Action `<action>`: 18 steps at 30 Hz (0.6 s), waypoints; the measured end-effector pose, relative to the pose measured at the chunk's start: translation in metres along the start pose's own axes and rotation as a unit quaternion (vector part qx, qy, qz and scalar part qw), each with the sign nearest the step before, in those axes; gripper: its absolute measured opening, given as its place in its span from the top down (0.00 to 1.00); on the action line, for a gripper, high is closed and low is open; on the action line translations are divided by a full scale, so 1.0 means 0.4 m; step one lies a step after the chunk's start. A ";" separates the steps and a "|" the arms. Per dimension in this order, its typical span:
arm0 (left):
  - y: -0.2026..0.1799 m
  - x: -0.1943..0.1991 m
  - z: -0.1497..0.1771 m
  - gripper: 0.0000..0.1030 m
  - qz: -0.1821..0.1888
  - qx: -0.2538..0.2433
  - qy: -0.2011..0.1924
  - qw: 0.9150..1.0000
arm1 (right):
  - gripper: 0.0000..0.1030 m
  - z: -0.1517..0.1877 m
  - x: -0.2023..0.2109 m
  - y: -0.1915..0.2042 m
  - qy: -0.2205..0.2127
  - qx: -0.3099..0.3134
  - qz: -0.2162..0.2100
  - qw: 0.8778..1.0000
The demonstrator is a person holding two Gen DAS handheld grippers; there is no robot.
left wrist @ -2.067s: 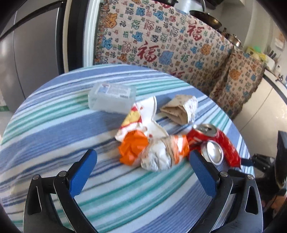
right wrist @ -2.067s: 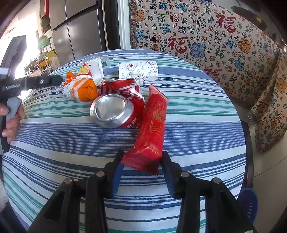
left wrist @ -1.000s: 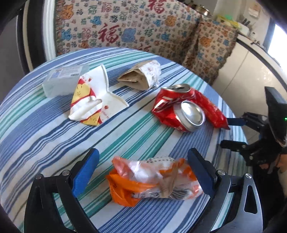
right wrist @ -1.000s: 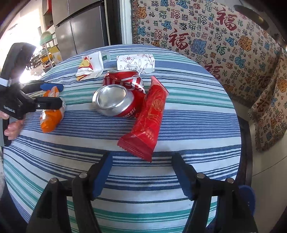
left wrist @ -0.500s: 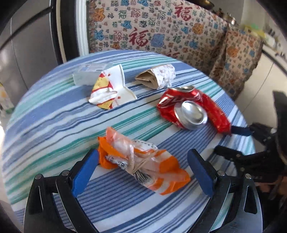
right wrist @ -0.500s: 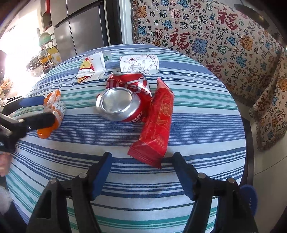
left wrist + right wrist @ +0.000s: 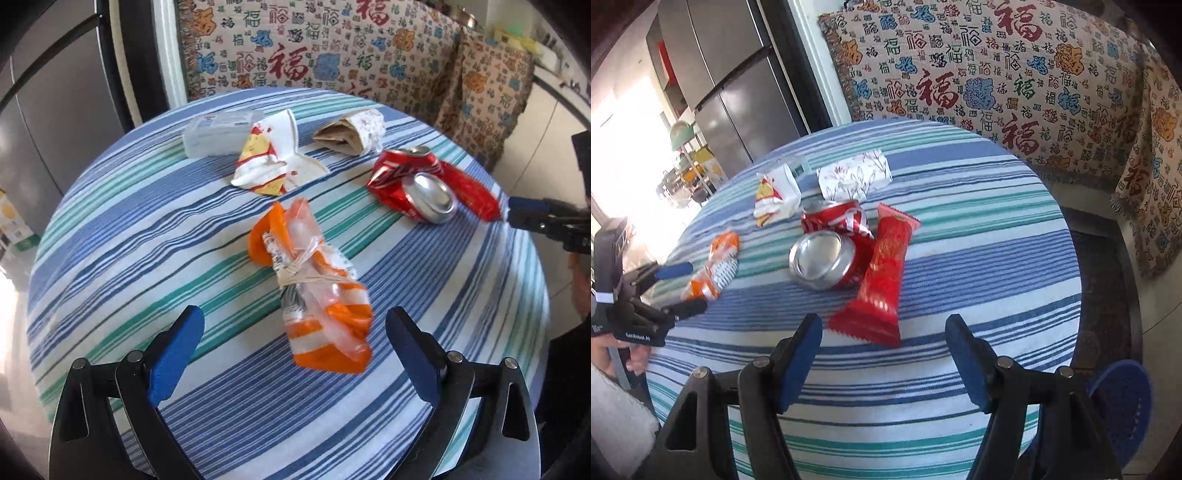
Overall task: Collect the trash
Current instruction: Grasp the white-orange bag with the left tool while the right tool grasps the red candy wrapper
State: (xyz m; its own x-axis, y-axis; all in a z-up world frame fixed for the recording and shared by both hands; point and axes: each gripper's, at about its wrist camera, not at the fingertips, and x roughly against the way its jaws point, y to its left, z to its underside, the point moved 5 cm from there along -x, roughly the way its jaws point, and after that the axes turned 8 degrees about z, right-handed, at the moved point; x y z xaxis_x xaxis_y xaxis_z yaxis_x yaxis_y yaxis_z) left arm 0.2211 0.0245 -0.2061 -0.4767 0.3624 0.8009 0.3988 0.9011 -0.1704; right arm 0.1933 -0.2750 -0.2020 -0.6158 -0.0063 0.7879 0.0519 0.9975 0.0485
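Both grippers hang open over the striped table (image 7: 110, 258), gripping nothing. The orange wrapper (image 7: 317, 288) lies just beyond the left gripper (image 7: 293, 347). The red packet (image 7: 882, 280) lies just beyond the right gripper (image 7: 884, 354), touching the crushed can (image 7: 827, 251) on its left.

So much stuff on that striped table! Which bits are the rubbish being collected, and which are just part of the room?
Rubbish to collect:
- crumpled orange-and-white plastic wrapper
- crushed red drink can
- red foil snack packet
- torn white-and-yellow paper carton
- folded floral paper wrapper

Probably not rubbish, though I cannot be sure:
- clear plastic box

Just part of the room:
- patterned sofa throw
- grey fridge
- blue perforated stool
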 end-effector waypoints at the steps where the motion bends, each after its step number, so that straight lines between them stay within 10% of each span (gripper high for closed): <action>1: -0.008 -0.002 -0.004 0.04 0.014 0.007 -0.004 1.000 | 0.31 -0.006 -0.006 0.003 -0.003 -0.003 0.001 1.000; 7: -0.075 -0.056 -0.017 0.04 -0.002 -0.011 -0.003 1.000 | 0.31 -0.027 -0.064 0.008 0.005 -0.028 0.001 1.000; 11: -0.075 -0.083 -0.017 0.04 -0.036 -0.013 0.001 0.999 | 0.75 -0.025 -0.100 0.007 0.031 -0.013 0.018 0.999; 18: 0.013 -0.051 -0.015 0.04 -0.074 0.017 -0.001 0.997 | 0.74 -0.006 -0.063 0.001 0.030 0.032 0.095 0.994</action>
State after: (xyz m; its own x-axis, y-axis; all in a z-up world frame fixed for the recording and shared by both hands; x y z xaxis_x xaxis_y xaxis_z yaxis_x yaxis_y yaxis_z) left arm 0.2376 0.0202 -0.2197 -0.5296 0.2259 0.8176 0.2968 0.9523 -0.0708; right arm 0.2109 -0.2747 -0.2204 -0.5513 0.1812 0.8144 0.1114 0.9834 -0.1434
